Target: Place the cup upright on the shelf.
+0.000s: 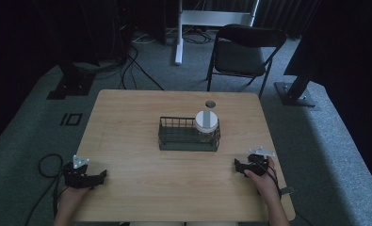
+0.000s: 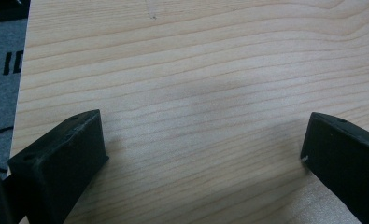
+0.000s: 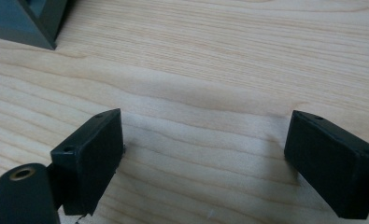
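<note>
Left gripper [image 1: 100, 177] sits at the table's [image 1: 141, 183] near-left corner, jaws spread wide over bare wood, holding nothing. At the table's centre, a dark wire basket [image 1: 176, 134] carries a white-lidded glass jar [image 1: 206, 125] in its right end. Right gripper [image 1: 238, 167] rests by the near-right edge, jaws wide apart, empty.

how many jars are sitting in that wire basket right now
1. A single jar with a white lid stands at the right end of the dark wire basket; the rest of the basket looks empty, though low items could be hidden.
</note>
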A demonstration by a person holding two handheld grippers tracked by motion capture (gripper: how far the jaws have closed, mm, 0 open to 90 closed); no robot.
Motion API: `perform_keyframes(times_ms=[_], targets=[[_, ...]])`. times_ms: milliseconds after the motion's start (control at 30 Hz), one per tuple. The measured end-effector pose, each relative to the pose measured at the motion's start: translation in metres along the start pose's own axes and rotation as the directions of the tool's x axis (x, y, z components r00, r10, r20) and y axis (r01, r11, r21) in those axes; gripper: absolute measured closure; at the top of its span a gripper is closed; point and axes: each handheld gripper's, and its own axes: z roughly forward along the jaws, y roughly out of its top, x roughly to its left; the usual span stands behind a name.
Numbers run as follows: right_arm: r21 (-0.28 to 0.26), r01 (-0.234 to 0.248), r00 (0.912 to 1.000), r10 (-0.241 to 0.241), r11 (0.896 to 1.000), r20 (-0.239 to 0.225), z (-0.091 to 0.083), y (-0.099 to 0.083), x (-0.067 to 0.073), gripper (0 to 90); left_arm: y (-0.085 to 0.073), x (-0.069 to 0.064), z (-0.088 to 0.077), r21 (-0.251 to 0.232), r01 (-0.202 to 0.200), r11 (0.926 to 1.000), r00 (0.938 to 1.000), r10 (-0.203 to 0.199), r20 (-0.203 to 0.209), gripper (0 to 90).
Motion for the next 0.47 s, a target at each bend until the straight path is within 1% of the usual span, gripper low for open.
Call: perform_keyframes(times_ms=[467], targets=[[0.002, -0.007, 1.0, 0.007, 1.0, 0.004, 0.0001, 0.0001, 0.0, 10.8, 0.0, -0.0001, 0.0, 0.0, 0.0, 1.0, 1.0, 0.0, 0.0, 0.1]])
